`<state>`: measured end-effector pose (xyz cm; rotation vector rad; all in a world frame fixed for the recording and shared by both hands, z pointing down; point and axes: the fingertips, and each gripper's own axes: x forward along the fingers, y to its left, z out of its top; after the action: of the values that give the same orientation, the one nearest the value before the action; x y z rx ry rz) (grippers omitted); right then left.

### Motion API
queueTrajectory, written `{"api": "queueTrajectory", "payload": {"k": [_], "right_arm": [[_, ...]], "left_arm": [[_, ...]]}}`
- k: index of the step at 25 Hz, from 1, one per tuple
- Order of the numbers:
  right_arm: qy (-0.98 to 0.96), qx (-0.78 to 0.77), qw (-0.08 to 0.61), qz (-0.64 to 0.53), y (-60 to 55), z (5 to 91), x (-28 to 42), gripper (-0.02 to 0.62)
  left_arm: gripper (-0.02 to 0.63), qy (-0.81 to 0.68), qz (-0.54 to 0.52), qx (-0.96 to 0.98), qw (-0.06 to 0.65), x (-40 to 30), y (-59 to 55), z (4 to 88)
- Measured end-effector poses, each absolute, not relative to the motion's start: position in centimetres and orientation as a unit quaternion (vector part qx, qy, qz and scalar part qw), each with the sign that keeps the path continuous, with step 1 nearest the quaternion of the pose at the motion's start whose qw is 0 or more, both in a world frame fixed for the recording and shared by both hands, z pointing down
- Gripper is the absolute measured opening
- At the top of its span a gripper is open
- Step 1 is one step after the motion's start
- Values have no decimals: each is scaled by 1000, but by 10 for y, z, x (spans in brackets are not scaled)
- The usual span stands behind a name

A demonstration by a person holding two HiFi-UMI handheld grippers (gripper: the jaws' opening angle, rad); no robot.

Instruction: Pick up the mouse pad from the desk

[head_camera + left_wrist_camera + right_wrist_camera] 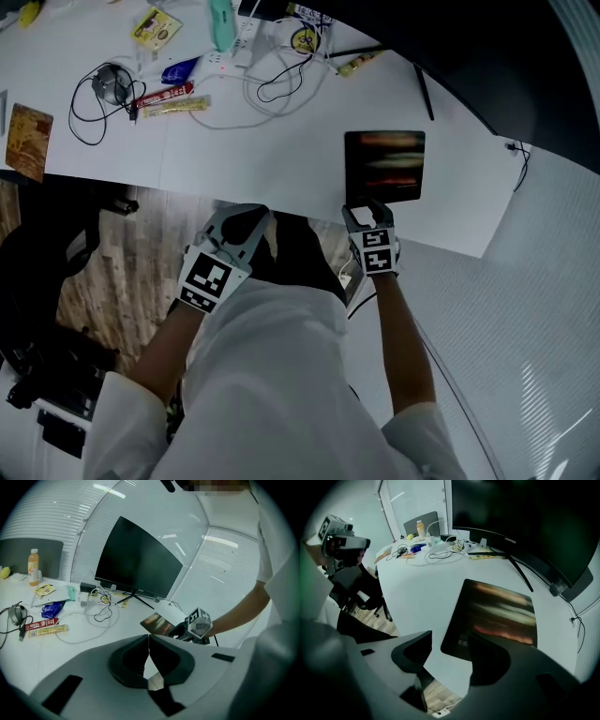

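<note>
The dark mouse pad (385, 166) with orange streaks lies flat near the front edge of the white desk (281, 159). My right gripper (367, 212) hovers just in front of the pad's near edge, jaws open. In the right gripper view the mouse pad (494, 618) sits just beyond the open jaws of the right gripper (452, 656), one jaw over its near corner, nothing between them. My left gripper (242, 223) hangs off the desk's front edge, shut and holding nothing. Seen from the left gripper (149, 654), its jaws meet, with the mouse pad (157, 623) far ahead.
A monitor (525, 522) stands behind the pad on a thin-legged stand (422, 89). Cables (272, 89), snack packets (169, 98) and a mouse (111, 82) clutter the desk's far left. A bottle (33, 567) stands far off. A dark chair (47, 272) is on the wood floor (131, 272).
</note>
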<state>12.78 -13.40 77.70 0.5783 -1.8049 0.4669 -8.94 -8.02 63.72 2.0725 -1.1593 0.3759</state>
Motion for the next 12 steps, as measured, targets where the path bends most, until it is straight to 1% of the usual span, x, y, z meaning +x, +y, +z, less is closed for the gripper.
{"api": "queueTrajectory", "payload": {"k": [4,12], "right_arm": [[-757,228,582,190,-132,789,129,275],[-752,210,597,184,-132,806,135,276]], "left_arm": [[18,-455,145,800,363,-86,-81,640],[18,-466,147,791,369,-83,-80,643]]}}
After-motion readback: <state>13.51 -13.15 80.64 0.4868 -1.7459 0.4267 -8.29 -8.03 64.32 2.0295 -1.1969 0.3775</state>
